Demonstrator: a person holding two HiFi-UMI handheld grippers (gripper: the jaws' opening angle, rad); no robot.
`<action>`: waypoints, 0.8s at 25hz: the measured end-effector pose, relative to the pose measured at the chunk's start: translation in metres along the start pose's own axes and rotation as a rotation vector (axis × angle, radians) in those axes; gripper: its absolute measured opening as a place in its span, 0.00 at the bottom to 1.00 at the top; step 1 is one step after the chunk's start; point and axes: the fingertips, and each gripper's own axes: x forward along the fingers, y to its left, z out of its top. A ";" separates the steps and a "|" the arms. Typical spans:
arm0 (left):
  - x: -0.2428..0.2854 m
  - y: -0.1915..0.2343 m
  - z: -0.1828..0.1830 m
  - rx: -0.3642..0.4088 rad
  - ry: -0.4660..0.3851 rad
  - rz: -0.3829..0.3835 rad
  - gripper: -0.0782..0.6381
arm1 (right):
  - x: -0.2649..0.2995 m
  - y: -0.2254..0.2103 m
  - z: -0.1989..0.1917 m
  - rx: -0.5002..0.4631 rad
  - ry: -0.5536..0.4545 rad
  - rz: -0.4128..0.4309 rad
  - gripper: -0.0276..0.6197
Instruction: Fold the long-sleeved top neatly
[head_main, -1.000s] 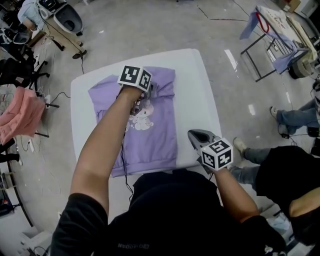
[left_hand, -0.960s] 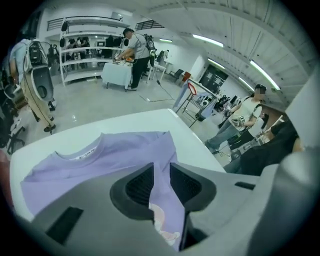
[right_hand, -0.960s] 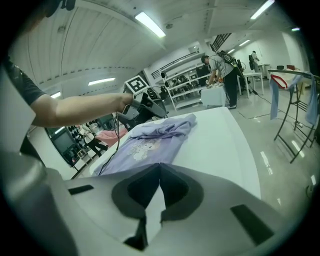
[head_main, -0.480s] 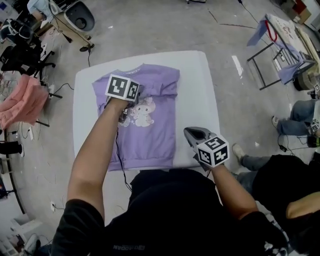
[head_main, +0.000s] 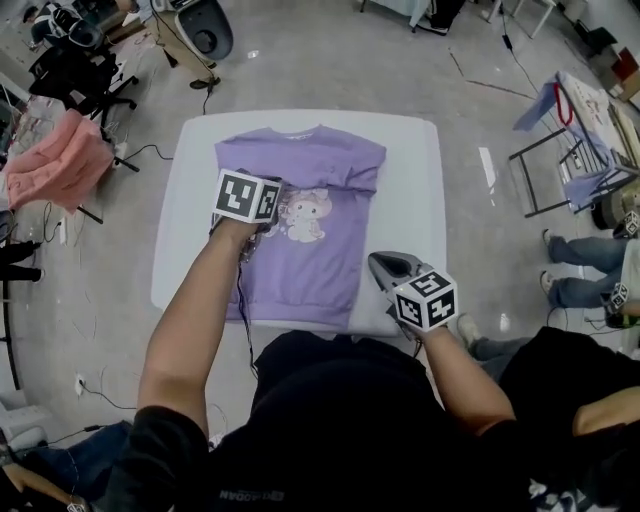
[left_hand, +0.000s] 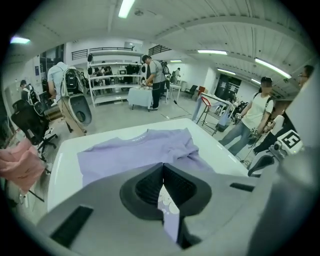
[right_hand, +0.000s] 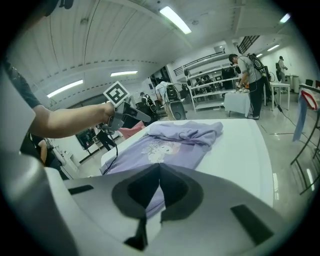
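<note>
A purple long-sleeved top with a cartoon print lies flat on the white table, collar at the far side, its sleeves folded in over the chest. My left gripper hovers over the top's left half beside the print, under its marker cube. Its jaws have just been closing and now meet at the tips with no cloth between them. My right gripper is shut and empty above the table's near right corner, just off the top's right edge. The top also shows in the right gripper view, with the left gripper above it.
A black cable trails from the left gripper across the top's left side. A pink garment hangs left of the table. A metal frame with blue cloth and seated people are on the right. Shelving and a standing person are beyond the table.
My left gripper has drawn back from the top's upper chest to the left of the print. The right gripper has barely shifted. The head view has swung, so the table sits further right.
</note>
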 end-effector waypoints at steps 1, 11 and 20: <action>-0.010 0.001 -0.005 0.001 -0.017 0.007 0.12 | 0.000 0.005 0.002 -0.007 -0.004 0.000 0.05; -0.113 0.019 -0.073 -0.035 -0.165 0.035 0.12 | -0.010 0.046 0.009 -0.004 -0.054 -0.111 0.05; -0.162 0.045 -0.172 -0.114 -0.185 0.053 0.12 | -0.019 0.085 -0.019 0.005 -0.064 -0.227 0.05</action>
